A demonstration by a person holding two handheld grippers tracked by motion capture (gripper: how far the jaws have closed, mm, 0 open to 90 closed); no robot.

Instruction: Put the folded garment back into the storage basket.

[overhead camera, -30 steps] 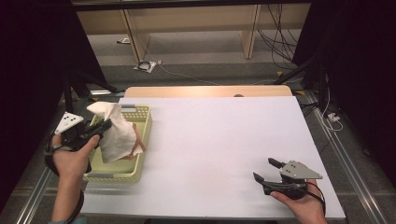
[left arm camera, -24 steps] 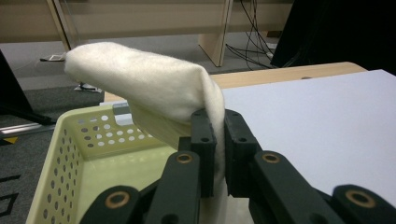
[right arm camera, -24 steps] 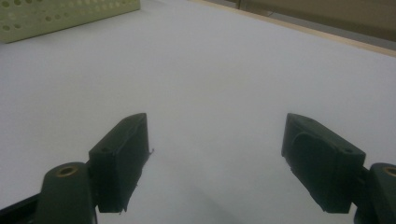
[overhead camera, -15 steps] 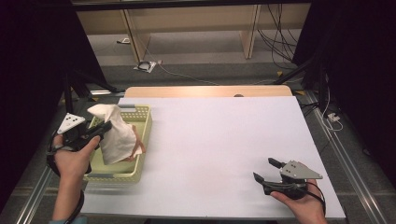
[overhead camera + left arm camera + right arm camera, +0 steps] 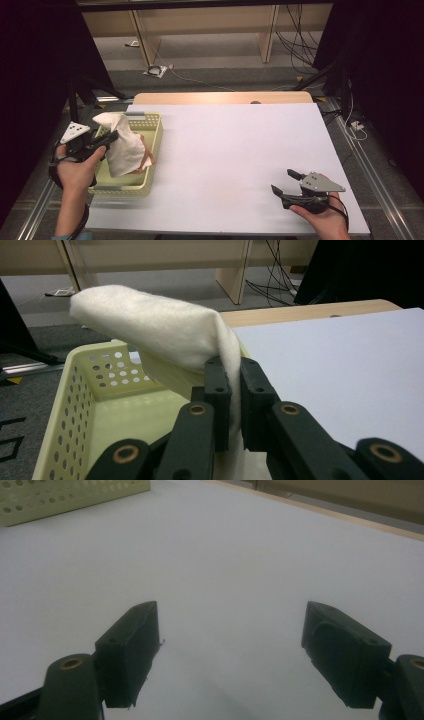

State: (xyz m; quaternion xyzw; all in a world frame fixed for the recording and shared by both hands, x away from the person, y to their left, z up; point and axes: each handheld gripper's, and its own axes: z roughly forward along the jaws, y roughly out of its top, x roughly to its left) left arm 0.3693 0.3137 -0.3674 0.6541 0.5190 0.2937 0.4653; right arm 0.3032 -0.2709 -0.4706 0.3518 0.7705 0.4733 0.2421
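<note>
In the high view, the left claw [image 5: 111, 138] sat at the middle left of the frame, pinched on a white cloth [image 5: 125, 147] that hung lifted over a pale yellow-green perforated basket [image 5: 150, 150]. The basket stood on the left edge of the white counter [image 5: 235, 155], and something pinkish lay in it beside the cloth. At the lower right of the frame, the right claw [image 5: 284, 182] rested just above the counter with its jaws spread wide and nothing between them, well apart from the basket.

In the left gripper view, the left claw [image 5: 235, 390] stood in the lower centre, its two black jaws squeezed narrow on a fold of the white cloth [image 5: 150, 330]. The cloth arched up toward the upper left, above the basket [image 5: 75, 405] at the lower left.

In the right gripper view, the right claw [image 5: 232, 650] gaped wide over the bare counter [image 5: 225, 555]. A corner of the basket [image 5: 65, 497] showed at the upper left.
</note>
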